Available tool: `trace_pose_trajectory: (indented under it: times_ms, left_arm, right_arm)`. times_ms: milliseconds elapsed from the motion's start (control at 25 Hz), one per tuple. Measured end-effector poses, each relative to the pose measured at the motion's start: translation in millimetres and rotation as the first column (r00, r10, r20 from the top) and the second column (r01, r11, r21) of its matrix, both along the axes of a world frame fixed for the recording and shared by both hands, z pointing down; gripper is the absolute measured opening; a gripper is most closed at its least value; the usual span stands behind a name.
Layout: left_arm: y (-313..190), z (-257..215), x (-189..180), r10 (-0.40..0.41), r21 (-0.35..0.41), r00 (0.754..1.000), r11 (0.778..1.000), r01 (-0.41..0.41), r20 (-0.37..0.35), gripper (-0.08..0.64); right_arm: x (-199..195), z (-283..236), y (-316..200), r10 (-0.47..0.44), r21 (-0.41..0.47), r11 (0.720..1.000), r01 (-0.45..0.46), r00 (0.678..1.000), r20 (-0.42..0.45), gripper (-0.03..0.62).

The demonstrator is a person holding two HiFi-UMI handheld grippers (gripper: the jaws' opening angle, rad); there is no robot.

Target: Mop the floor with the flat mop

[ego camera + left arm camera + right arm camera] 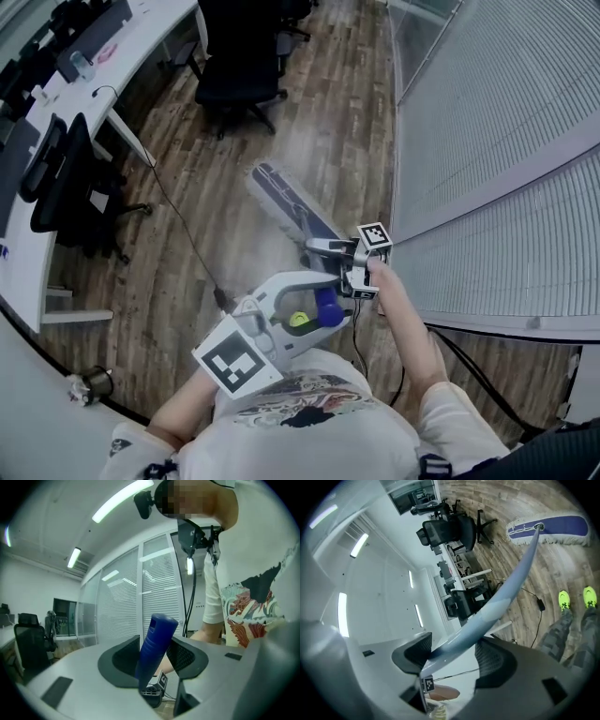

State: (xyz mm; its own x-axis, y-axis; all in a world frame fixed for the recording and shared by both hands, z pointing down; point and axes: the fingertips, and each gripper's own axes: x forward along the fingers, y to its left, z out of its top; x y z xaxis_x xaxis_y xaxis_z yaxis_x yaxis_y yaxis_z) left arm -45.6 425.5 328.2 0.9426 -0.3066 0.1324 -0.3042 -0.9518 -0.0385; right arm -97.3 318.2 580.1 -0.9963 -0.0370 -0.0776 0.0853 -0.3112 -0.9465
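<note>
The flat mop's head (281, 199), blue with a white fringe, lies on the wooden floor ahead of me near the blind-covered glass wall. Its pale pole (506, 590) runs back up to my hands and ends in a dark blue grip (157, 641). My right gripper (352, 267) is shut on the pole; in the right gripper view the pole crosses between the jaws of that gripper (454, 656), and the mop head (548, 527) shows far down it. My left gripper (314, 305) is shut on the blue grip, which stands tilted between the jaws of the gripper (154, 660).
A black office chair (239, 56) stands beyond the mop head, and another chair (61, 173) sits at the long white desk (122, 66) on the left. A thin black cable (187, 234) trails across the floor. Glass panels with blinds (487, 141) line the right side. My yellow-green shoes (565, 599) show below.
</note>
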Motion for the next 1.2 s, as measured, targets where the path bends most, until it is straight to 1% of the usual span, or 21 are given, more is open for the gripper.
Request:
trace_pose_trajectory:
  times_ms: [40, 120, 240, 320, 400, 480, 640, 720, 800, 920, 1000, 1040, 1120, 1200]
  left_arm:
    - [2, 3, 4, -0.001, 0.007, 1.0, 1.0, 0.001, 0.008, 0.15]
    - [5, 15, 14, 0.001, 0.029, 0.999, 1.0, -0.002, 0.037, 0.153]
    - [9, 35, 21, 0.023, 0.08, 0.993, 0.996, -0.032, 0.116, 0.152]
    - [13, 39, 16, 0.046, 0.112, 0.988, 0.992, -0.063, 0.148, 0.152]
    - [15, 41, 4, 0.072, 0.149, 0.981, 0.984, -0.099, 0.178, 0.152]
    - [21, 44, -11, 0.111, 0.179, 0.976, 0.973, -0.146, 0.19, 0.15]
    - [37, 52, -39, 0.192, 0.183, 0.963, 0.957, -0.226, 0.187, 0.15]
    - [47, 55, -58, 0.236, 0.187, 0.953, 0.944, -0.272, 0.192, 0.15]
    - [59, 59, -79, 0.286, 0.178, 0.942, 0.932, -0.317, 0.177, 0.15]
    - [74, 66, -105, 0.353, 0.165, 0.923, 0.912, -0.376, 0.152, 0.151]
    - [81, 72, -120, 0.388, 0.162, 0.912, 0.899, -0.406, 0.131, 0.152]
    - [84, 74, -127, 0.399, 0.161, 0.91, 0.896, -0.413, 0.113, 0.152]
    - [88, 76, -140, 0.401, 0.161, 0.913, 0.899, -0.407, 0.072, 0.152]
    - [90, 75, -149, 0.384, 0.17, 0.923, 0.907, -0.385, 0.035, 0.152]
  right_arm:
    - [1, 3, 2, -0.007, -0.006, 1.0, 0.007, 1.0, -0.006, 0.265]
    - [5, 16, 3, 0.012, -0.031, 0.999, -0.013, 1.0, -0.018, 0.264]
    - [7, 39, 4, 0.083, -0.09, 0.992, -0.084, 0.996, -0.01, 0.262]
    - [2, 45, 6, 0.122, -0.117, 0.986, -0.119, 0.992, 0.013, 0.262]
    - [-7, 45, 5, 0.168, -0.139, 0.977, -0.162, 0.985, 0.037, 0.262]
    - [-21, 47, 8, 0.224, -0.174, 0.962, -0.209, 0.972, 0.067, 0.255]
    - [-43, 54, 18, 0.325, -0.207, 0.93, -0.304, 0.942, 0.078, 0.244]
    - [-57, 57, 24, 0.364, -0.208, 0.916, -0.343, 0.929, 0.07, 0.242]
    - [-74, 62, 33, 0.399, -0.211, 0.901, -0.379, 0.915, 0.061, 0.239]
    - [-94, 69, 42, 0.471, -0.221, 0.865, -0.45, 0.881, 0.053, 0.236]
    - [-105, 72, 44, 0.533, -0.23, 0.829, -0.509, 0.845, 0.051, 0.236]
    - [-111, 73, 46, 0.563, -0.235, 0.809, -0.539, 0.825, 0.047, 0.235]
    - [-120, 73, 49, 0.615, -0.241, 0.771, -0.59, 0.788, 0.037, 0.235]
    - [-126, 75, 52, 0.649, -0.24, 0.742, -0.626, 0.76, 0.023, 0.236]
